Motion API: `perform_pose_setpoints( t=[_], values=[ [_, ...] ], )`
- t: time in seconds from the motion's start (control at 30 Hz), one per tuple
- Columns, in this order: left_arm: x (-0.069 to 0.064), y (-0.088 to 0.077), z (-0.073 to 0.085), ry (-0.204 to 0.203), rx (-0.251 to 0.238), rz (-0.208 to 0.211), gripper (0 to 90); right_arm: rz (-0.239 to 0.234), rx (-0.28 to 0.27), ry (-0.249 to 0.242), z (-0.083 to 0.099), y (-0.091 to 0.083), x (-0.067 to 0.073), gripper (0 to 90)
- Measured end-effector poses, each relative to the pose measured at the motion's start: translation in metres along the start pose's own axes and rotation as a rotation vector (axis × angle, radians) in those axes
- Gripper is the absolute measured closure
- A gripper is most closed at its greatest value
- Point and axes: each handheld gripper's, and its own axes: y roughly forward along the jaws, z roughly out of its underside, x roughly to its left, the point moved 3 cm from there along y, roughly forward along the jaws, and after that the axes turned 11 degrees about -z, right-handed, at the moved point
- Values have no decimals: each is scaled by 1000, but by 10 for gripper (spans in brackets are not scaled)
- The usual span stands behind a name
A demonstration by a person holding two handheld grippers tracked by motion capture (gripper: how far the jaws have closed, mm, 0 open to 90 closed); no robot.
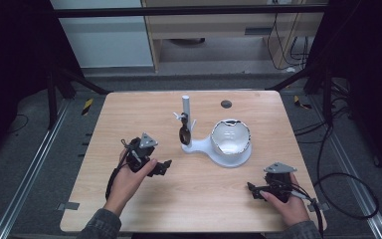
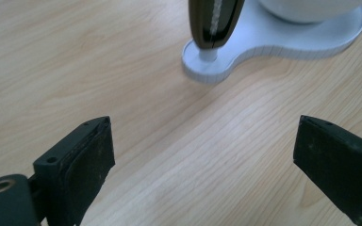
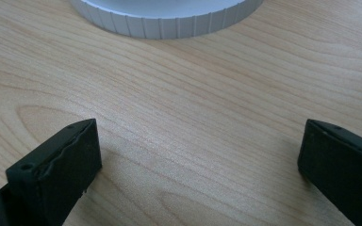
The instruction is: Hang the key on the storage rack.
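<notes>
- Table [image 1: 129, 129]: light wood top, carrying one white stand and both grippers low on the near side.
- White stand [image 1: 204, 147]: flat base at mid-table with an upright post [image 1: 186, 107] at its left end and a white bowl [image 1: 230, 137] seated on its right end. The bowl's rim looks chipped or dark-edged; contents cannot be made out.
- Dark spoon-like piece [image 1: 183, 133]: hangs on the post, bowl end down, just above the base. In the left gripper view it stands directly ahead of the jaws.
- Left gripper [image 1: 165, 166]: held low over the table, left of the stand and apart from it; jaws spread wide, nothing between them.
- Right gripper [image 1: 251, 188]: near the front right edge, facing the stand's base; jaws likewise wide apart and empty.
- Judgement: the left hand appears to be lining up on the hanging piece. Recommend approaching level, centring the handle between the pads, closing gently, then lifting clear of the hook without tipping the stand; the right gripper could steady the base.
</notes>
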Motion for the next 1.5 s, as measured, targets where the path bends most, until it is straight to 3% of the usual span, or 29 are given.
perform_pose_setpoints(
  t=[0.17, 0.3, 0.4, 0.67, 0.97, 1.17, 1.33, 1.5],
  values=[
    [10, 1, 22, 9, 29, 5, 56, 2, 0, 1, 0, 0, 0, 4],
    [19, 3, 41, -14, 55, -9, 57, 1, 0, 0, 0, 0, 0, 5],
    [25, 6, 52, 14, 78, -28, 65, 1, 0, 0, 0, 0, 0, 5],
    [38, 6, 71, 5, 96, -88, 65, 2, -1, 3, 0, 0, 1, 5],
    [56, 2, 89, -83, 79, -121, 65, 3, -1, 1, 0, 0, 1, 5],
    [65, 3, 96, -113, 78, -133, 65, 3, -1, 3, 0, 0, 1, 5],
    [74, 7, 103, -206, 55, -111, 65, 3, -1, 3, 0, 0, 1, 4],
    [78, 12, 107, -220, 68, -125, 65, 3, -1, 4, 0, 0, 1, 5]
  ],
)
